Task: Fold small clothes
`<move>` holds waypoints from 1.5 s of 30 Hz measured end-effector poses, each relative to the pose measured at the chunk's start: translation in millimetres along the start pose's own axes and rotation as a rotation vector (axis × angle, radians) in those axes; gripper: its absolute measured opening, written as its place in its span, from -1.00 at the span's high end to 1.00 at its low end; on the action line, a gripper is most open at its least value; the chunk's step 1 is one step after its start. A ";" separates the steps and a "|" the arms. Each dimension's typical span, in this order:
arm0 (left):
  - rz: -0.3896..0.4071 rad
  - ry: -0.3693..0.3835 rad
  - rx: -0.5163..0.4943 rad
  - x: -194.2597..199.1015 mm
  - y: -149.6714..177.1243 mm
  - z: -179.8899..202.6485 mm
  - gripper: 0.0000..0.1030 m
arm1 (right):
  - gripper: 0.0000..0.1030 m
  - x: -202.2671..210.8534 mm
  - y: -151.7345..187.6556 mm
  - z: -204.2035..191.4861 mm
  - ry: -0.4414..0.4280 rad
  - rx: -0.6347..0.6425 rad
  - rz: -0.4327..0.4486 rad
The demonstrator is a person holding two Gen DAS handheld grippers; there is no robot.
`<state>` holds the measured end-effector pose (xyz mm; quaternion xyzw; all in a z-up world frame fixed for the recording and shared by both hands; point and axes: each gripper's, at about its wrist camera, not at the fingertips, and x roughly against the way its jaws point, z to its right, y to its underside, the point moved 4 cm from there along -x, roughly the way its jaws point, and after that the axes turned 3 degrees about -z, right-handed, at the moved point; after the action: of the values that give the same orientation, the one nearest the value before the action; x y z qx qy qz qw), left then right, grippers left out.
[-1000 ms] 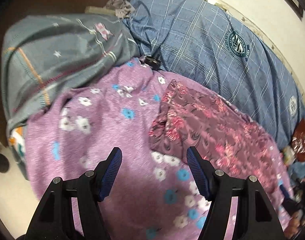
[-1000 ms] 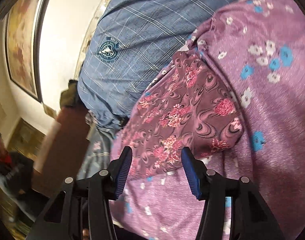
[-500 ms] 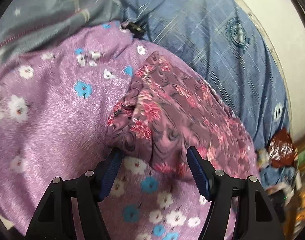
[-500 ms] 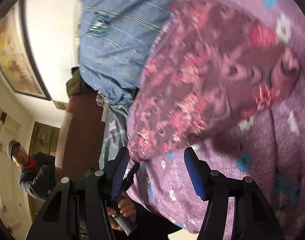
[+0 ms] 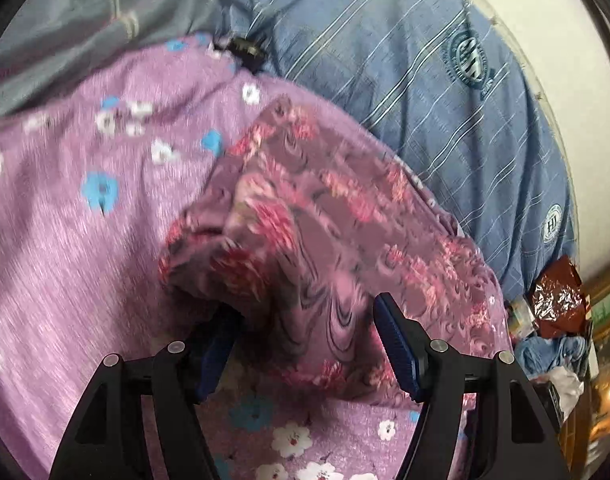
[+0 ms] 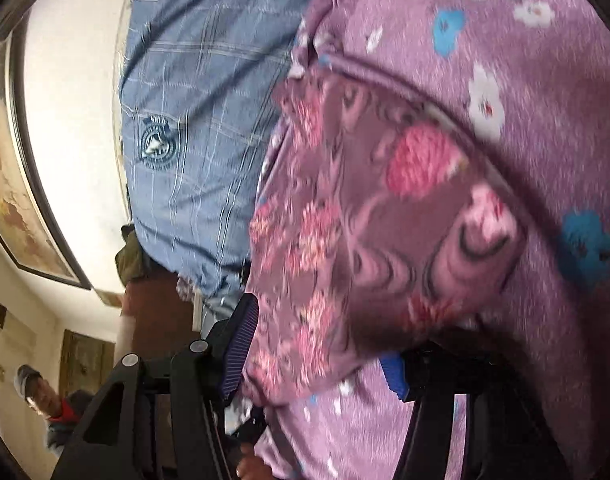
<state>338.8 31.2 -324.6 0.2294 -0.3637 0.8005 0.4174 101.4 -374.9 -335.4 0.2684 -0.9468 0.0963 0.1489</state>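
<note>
Small garment [image 5: 329, 240], mauve with red-pink flowers, lay crumpled on the purple flowered sheet [image 5: 85, 240], its far edge just short of the blue plaid quilt [image 5: 445, 92]; grey bedding [image 5: 85, 20] beyond the sheet, a crinkled brown wrapper [image 5: 557, 300] at the quilt's near end.

Left gripper [image 5: 303, 344] spread wide, reaching over the garment's near hem; one blue pad tucked under a raised fold of cloth, the other bare beside it; nothing pinched yet. Right gripper [image 6: 317, 360] likewise spread wide at the opposite hem in its own view, the same garment [image 6: 385, 220] draped over and partly hiding the far finger; no clamp on the cloth as far as could be told. Both views blurred by motion.

Judged to be the grasping step ahead of the first fold. Done well: each tool slid along the sheet so the lower finger went under only the garment's hem, not the sheet beneath; closed on a single edge near a corner rather than on the bunched middle; both corners taken level with each other, away from the quilt; lifted only after both closed, kept taut, so the fold would land flat. Risk judged: catching the sheet together with the garment, similar in colour and soft.
</note>
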 end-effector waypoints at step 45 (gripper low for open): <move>0.121 -0.195 -0.330 32.0 87.7 46.7 -0.26 | 0.40 1.6 -5.4 -88.1 0.334 0.526 -0.079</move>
<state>251.0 -22.8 -308.0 0.2122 -0.5417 0.7277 0.3633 123.3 -357.1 -251.8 0.3149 -0.8406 0.3749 0.2316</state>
